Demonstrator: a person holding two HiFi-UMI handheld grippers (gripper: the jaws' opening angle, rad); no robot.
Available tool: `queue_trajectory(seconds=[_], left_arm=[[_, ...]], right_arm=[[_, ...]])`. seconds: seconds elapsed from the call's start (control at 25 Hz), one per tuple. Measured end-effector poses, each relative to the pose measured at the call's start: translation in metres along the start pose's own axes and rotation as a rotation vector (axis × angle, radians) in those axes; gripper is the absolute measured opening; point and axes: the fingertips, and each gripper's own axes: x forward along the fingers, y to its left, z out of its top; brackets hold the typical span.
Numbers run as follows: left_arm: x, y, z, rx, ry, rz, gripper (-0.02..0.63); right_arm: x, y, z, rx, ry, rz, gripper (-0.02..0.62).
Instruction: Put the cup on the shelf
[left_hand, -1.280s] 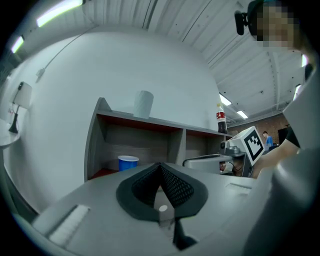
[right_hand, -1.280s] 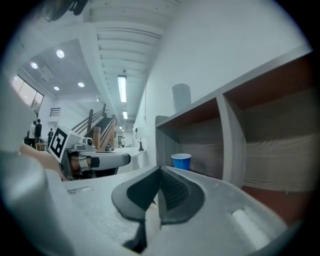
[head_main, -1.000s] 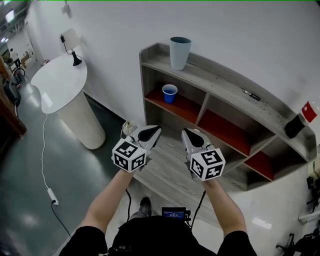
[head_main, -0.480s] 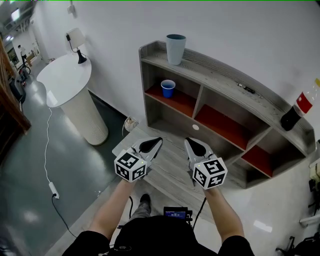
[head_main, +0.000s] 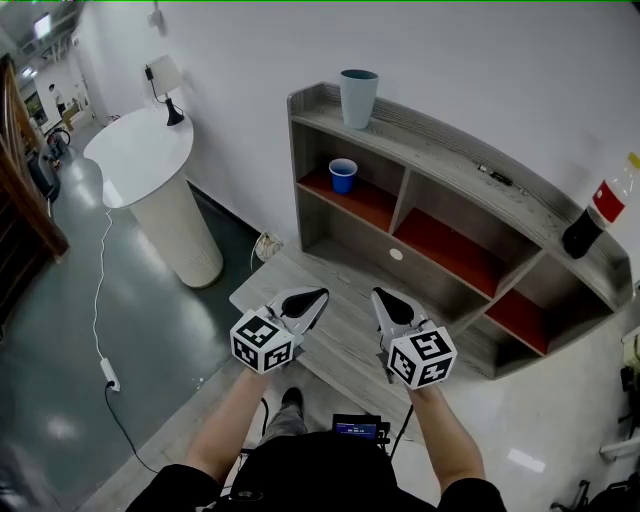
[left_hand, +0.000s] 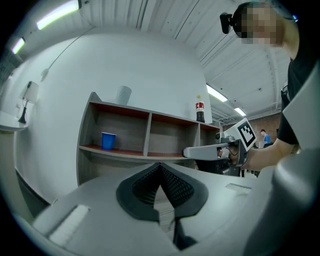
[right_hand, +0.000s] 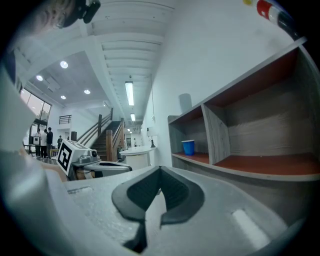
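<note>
A blue cup stands upright in the upper left compartment of the grey wooden shelf; it also shows as the blue cup and the blue cup in the two gripper views. My left gripper and right gripper hang side by side over the low wooden platform, well short of the shelf. Both are shut, and nothing is between the jaws of the left gripper or the right gripper.
A tall pale grey-blue cup and a cola bottle stand on the shelf's top board. A white round table with a lamp is to the left. A cable runs across the dark floor.
Both grippers have drawn back from the shelf and sunk lower in the head view, still shut and side by side. The blue cup has stayed where it was.
</note>
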Motion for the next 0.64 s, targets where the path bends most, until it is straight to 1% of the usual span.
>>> queue_trajectory(seconds=[0.2,0.64], left_arm=[[-0.002,-0.004,-0.007,-0.03,-0.001,-0.003,0.0],[0.001,0.003,-0.01,-0.022,-0.003,0.015,0.0]], right_arm=[[-0.006,0.0,-0.005,0.02,0.003,0.006,-0.003],[-0.006,-0.007,-0.007,0.017,-0.002,0.002,-0.003]])
